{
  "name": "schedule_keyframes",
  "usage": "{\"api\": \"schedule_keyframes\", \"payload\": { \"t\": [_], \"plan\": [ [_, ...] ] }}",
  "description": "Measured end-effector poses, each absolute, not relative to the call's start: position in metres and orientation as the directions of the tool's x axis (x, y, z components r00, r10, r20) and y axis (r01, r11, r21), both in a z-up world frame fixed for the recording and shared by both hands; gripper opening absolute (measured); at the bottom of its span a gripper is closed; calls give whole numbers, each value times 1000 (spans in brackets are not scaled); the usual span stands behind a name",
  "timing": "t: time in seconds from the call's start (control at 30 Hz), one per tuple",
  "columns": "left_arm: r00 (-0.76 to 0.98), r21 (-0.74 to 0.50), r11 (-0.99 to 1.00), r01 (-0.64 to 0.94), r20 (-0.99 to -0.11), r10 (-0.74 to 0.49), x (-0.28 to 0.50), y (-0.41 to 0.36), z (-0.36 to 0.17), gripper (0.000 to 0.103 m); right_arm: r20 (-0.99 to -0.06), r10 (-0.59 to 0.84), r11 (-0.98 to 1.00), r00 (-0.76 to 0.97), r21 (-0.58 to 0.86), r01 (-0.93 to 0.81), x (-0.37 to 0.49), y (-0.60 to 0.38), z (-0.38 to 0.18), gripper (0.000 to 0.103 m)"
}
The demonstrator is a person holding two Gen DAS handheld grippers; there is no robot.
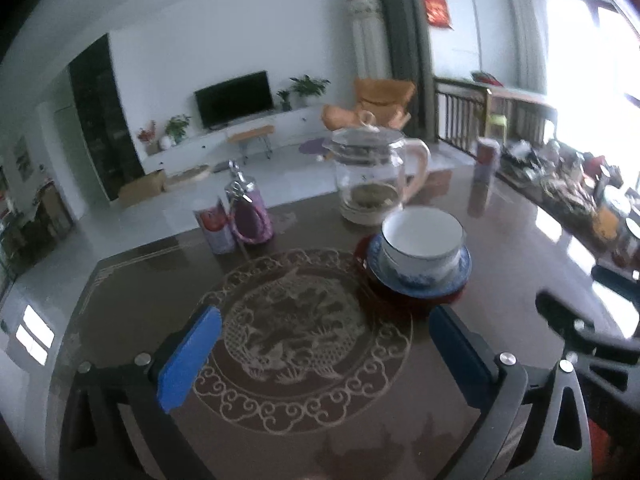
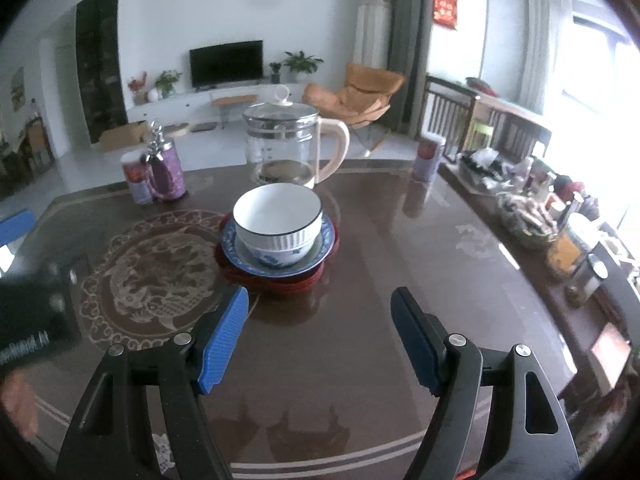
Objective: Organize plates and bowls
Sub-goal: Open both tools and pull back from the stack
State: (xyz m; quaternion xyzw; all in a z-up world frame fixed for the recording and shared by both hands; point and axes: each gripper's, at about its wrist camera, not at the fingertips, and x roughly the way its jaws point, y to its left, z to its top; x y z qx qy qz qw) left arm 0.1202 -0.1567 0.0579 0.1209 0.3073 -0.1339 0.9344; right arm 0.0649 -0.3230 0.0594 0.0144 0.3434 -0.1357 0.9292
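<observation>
A white bowl with a dark rim sits nested in a blue-patterned bowl, on a blue plate, on a red plate, all stacked on the dark table. The stack also shows in the left wrist view. My right gripper is open and empty, a short way in front of the stack. My left gripper is open and empty, over the dragon pattern, left of and nearer than the stack.
A glass kettle stands just behind the stack. A purple flask and a can stand at the back left, another can at the back right. Cluttered jars and food line the right edge.
</observation>
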Motion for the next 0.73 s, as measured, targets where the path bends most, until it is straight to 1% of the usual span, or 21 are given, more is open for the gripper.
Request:
{"api": "schedule_keyframes", "payload": {
  "t": [0.1, 0.4, 0.57, 0.73],
  "plan": [
    [785, 154, 931, 330, -593, -180, 111, -162, 59, 103, -642, -269, 956, 718, -88, 280, 62, -321, 64, 77],
    [755, 86, 932, 352, -615, -229, 110, -164, 60, 103, -644, -299, 945, 704, -97, 313, 58, -329, 67, 77],
    [759, 100, 932, 348, -613, -218, 110, -166, 57, 103, -648, -298, 945, 701, -94, 314, 57, -330, 66, 77],
    [784, 125, 936, 328, -589, -197, 106, -165, 56, 103, -653, -282, 948, 703, -80, 307, 58, -329, 63, 77]
  ]
}}
